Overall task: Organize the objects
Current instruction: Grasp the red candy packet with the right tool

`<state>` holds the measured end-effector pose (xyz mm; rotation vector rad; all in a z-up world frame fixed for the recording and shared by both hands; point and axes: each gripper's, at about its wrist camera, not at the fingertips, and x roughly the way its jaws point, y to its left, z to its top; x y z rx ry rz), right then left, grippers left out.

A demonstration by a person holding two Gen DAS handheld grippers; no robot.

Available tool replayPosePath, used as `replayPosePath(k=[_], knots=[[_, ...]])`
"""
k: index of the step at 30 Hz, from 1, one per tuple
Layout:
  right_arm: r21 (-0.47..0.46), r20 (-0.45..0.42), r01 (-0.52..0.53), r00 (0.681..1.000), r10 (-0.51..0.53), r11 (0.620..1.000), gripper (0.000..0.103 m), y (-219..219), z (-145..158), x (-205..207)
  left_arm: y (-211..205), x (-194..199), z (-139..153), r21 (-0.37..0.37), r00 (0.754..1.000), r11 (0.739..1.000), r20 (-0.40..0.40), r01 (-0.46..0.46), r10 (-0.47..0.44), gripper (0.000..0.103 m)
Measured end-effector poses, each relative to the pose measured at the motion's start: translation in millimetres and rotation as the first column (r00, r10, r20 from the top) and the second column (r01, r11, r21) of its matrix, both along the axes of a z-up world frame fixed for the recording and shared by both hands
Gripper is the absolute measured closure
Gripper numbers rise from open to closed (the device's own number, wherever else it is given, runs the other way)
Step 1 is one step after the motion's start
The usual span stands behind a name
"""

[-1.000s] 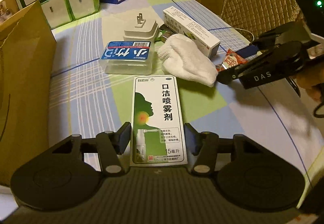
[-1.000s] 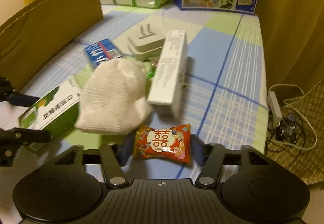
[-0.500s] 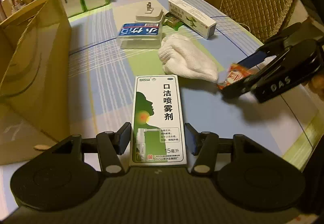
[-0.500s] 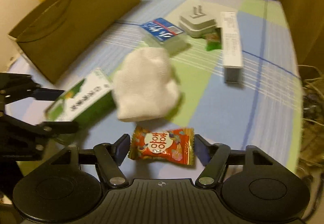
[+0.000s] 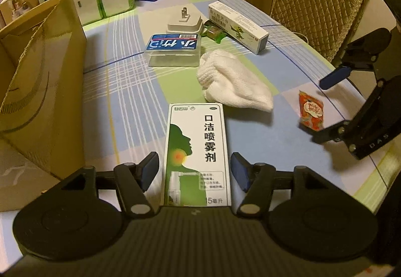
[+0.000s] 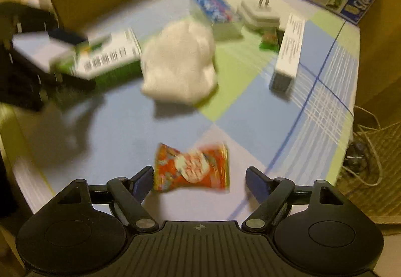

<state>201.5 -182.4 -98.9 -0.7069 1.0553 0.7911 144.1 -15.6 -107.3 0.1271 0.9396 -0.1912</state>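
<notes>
**A:** Two grippers, two different states, right? What's the left gripper [image 5: 194,171] doing?

**B:** It's clamped on the green-and-white oral spray box [image 5: 198,141], which lies lengthwise between the fingers with the printed face up. The right wrist view is pretty blurry, but you can see that box off the checked tablecloth [image 5: 120,101], with its shadow underneath.

**A:** And the right gripper [image 6: 199,178]?

**B:** Spread wide. The red snack packet [image 6: 193,168] sits between its fingers, right up against one and clearly apart from the other, so nothing is squeezing it. I honestly can't tell if it's resting on the cloth or in the air.

**A:** What else is on the table?

**B:** A bunched white knit cloth [image 5: 233,84] lies just past the spray box. Behind that is a clear plastic box with a blue label [image 5: 173,50], then a white plug adapter [image 5: 185,23] with its prongs up. A small green wrapper [image 5: 213,33] sits beside a long white tube carton [image 5: 238,23]. A brown paper bag [image 5: 42,76] stands open along the left edge.
</notes>
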Motion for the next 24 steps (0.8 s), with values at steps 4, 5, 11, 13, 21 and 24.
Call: replayPosePath(k=[4,5,11,13,21,24], knots=[[0.001,-0.092,0.057,0.994,-0.057,0.998,0.027,-3.3,-1.3,10.4,2.0,-0.3,0.0,-0.008,1.0,1.0,-0.003,-0.006,0.006,0.045],[0.014,-0.113,0.069,0.991,-0.067,0.997,0.031,-3.7,-1.3,11.7,2.3,-0.6,-0.1,-0.012,1.0,1.0,-0.005,-0.007,0.007,0.045],[0.121,-0.194,0.261,0.952,-0.235,0.958,0.037,-4.9,-2.9,21.0,2.8,1.2,-2.4,-0.022,1.0,1.0,-0.012,-0.014,0.013,0.045],[0.153,-0.187,0.33,0.935,-0.301,0.931,0.037,-4.4,-3.8,25.4,3.3,2.5,-3.2,-0.03,1.0,0.999,-0.013,-0.023,0.022,0.045],[0.102,-0.094,0.338,0.94,-0.329,0.936,0.056,6.0,0.8,15.3,0.1,17.7,-5.4,-0.018,1.0,1.0,-0.021,-0.016,0.015,0.044],[0.121,-0.088,0.369,0.929,-0.36,0.922,0.076,0.8,2.0,15.6,-5.3,26.1,-9.5,-0.005,0.999,1.0,-0.038,0.001,-0.002,0.049]])
